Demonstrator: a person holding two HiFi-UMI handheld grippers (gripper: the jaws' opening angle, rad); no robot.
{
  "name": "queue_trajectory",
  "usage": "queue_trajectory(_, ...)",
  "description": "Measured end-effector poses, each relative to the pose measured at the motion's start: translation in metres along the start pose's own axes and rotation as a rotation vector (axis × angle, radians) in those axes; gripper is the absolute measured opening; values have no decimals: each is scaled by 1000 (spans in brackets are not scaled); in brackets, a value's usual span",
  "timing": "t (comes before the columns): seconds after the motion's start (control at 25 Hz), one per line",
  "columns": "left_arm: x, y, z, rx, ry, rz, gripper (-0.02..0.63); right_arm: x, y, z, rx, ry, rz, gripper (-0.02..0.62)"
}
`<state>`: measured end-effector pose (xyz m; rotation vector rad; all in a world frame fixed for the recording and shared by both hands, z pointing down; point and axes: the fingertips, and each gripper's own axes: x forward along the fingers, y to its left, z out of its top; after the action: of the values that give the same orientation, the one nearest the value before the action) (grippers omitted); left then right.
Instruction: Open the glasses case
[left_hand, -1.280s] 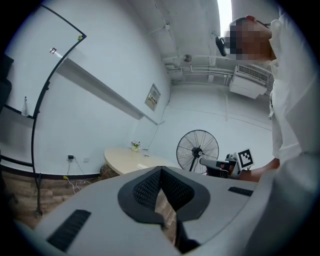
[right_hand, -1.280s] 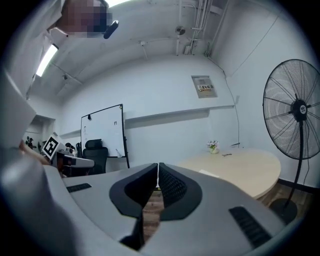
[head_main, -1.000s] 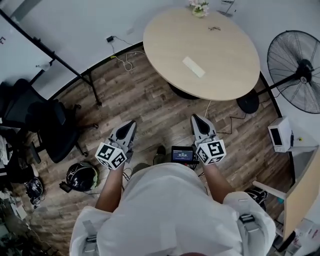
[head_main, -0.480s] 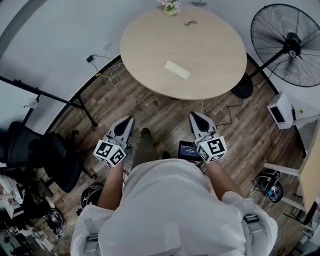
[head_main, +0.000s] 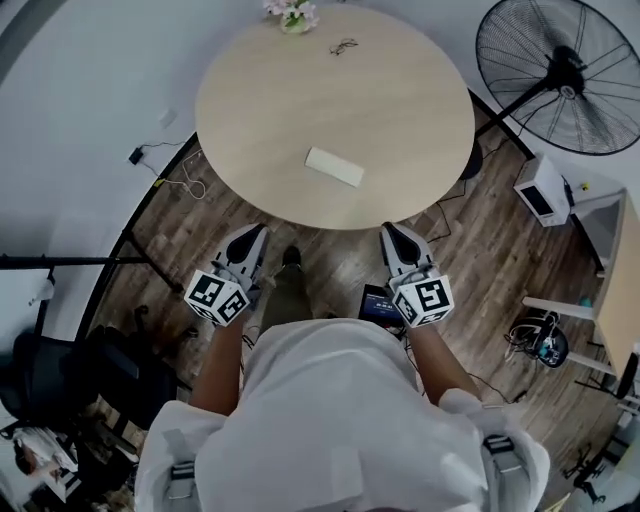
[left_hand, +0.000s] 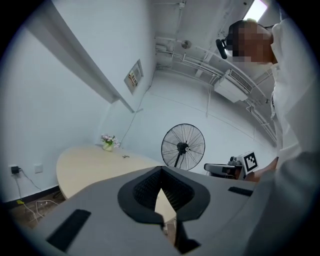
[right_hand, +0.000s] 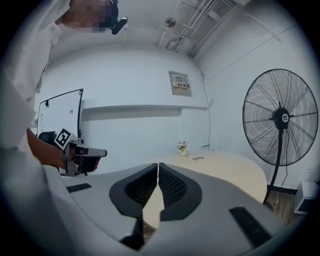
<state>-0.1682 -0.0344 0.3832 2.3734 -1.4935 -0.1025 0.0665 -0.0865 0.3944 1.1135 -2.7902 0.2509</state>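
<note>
One table (head_main: 400, 110), one fan (head_main: 556, 72), seemingly one glasses case (head_main: 334, 167)

Glasses case (head_main: 334, 167) lies on table (head_main: 400, 110), fan (head_main: 565, 60) to right.

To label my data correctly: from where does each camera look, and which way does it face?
Head view: on the person's head, facing steeply down at round table and glasses case; torso, forearms, left gripper, right gripper show.
Left gripper view: on left gripper, facing across the table toward the fan; shut jaws show.
Right gripper view: on right gripper, facing the flower vase; shut jaws show.
Shared: both gripper views show table, fan, the other gripper.
</note>
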Motion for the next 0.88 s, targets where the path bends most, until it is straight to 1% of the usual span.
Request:
queue_trajectory(0.2,46,62,11,5,48,-91,14,61,2,5,-27,28,-52,26)
queue_trajectory(0.32,71,96,6,20,88,-151,14,90,2,4,-79,50,-83,26)
queue_trajectory(0.48,114,123,-4,73,156,-239,14,108,-21,-3,-125,108,-158,28)
queue_trajectory(0.56,135,132,-9,82,175,-275,14,115,-30,-10,-144,162,-171,31)
queue_trajectory(0.64,152,136,-15,72,183,-303,14,121,-36,-22,-152,230,-169,38)
queue_trajectory(0.68,160,136,-18,66,186,-315,14,124,-39,-29,-167,256,-158,51)
queue_trajectory(0.72,166,135,-23,62,191,-324,14,127,-42,-36,-187,276,-143,78)
queue_trajectory(0.76,172,134,-27,57,196,-332,14,130,-44,-43,-208,290,-125,100)
queue_trajectory(0.88,184,132,-41,41,211,-338,14,142,-50,-65,-282,304,-60,115)
